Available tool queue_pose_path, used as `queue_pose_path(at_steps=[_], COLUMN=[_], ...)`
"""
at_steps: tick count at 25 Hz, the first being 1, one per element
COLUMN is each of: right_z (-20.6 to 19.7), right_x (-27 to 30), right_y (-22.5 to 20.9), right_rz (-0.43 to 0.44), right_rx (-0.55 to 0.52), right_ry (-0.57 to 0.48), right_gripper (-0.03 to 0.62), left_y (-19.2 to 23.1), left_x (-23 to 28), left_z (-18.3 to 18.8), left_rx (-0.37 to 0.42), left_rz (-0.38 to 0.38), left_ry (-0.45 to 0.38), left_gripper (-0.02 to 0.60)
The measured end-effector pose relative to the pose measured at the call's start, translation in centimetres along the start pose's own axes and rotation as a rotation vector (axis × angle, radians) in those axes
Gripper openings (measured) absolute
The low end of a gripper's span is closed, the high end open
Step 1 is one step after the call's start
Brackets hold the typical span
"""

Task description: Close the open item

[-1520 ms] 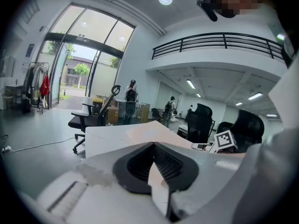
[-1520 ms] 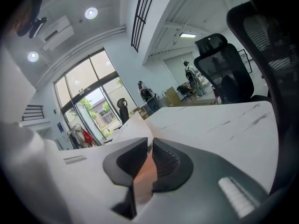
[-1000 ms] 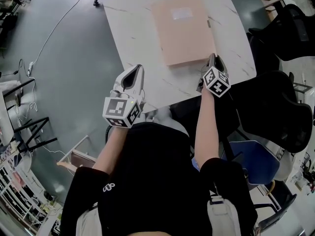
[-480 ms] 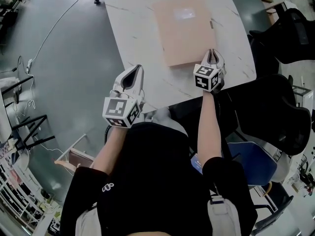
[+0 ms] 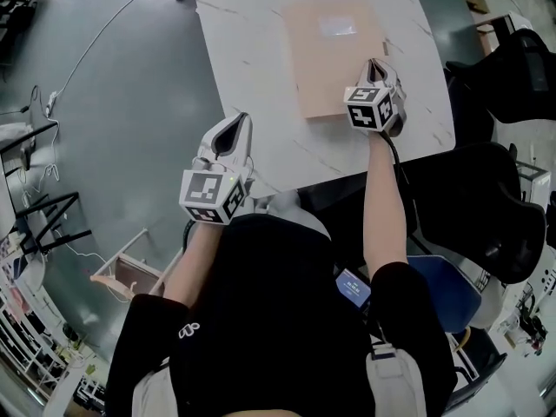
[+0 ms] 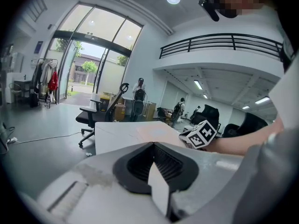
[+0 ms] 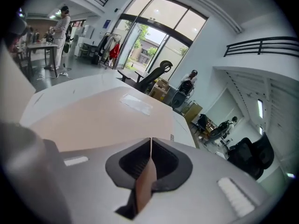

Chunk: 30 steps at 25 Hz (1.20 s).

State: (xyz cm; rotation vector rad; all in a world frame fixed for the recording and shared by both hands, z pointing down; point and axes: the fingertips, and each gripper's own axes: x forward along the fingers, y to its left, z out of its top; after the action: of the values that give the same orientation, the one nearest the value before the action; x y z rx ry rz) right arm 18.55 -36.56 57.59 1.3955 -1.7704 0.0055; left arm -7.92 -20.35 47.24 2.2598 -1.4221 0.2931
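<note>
You're holding R gripper (image 5: 375, 64) over near corner of pink folder (image 5: 334, 59) — jaws just been closing, now together, empty. L gripper (image 5: 234, 124) pinched together too. White label (image 5: 337, 27) — unreadable.

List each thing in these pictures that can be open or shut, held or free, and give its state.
folder: closed, lying flat on the table, held by neither gripper.
left gripper: jaws together, empty, at the table's near left edge.
right gripper: jaws together, having just been closing, nothing seen between them, over the folder's near right corner.
</note>
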Motion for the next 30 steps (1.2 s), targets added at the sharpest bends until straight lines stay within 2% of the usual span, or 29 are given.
queue_pose_path(at_steps=[4, 9, 15, 23, 30], right_z=[0.2, -0.6, -1.3, -2.0, -2.5], right_x=[1.7, 3.1, 4.3, 4.8, 5.3], right_y=[0.2, 0.1, -1.4, -1.5, -1.4], right_rz=[0.031, 0.044, 0.043, 0.153, 0.182], right_rx=[-0.038, -0.03, 0.035, 0.225, 0.241], right_ry=[0.043, 0.075, 0.089, 0.088, 0.11], right_gripper=[-0.011, -0.011, -0.012, -0.012, -0.012], left_y=[0.9, 2.0, 3.1, 3.5, 3.5], left_x=[-0.4, -0.8, -1.0, -0.6, -0.1], left_z=[0.1, 0.0, -0.2, -0.2, 0.2], left_rx=[-0.009, -0.011, -0.016, -0.02, -0.018], left_rz=[0.017, 0.04, 0.057, 0.059, 0.047], left_ry=[-0.001, 0.002, 0.009, 0.013, -0.001], left_gripper=[0.002, 0.002, 0.002, 0.002, 0.002])
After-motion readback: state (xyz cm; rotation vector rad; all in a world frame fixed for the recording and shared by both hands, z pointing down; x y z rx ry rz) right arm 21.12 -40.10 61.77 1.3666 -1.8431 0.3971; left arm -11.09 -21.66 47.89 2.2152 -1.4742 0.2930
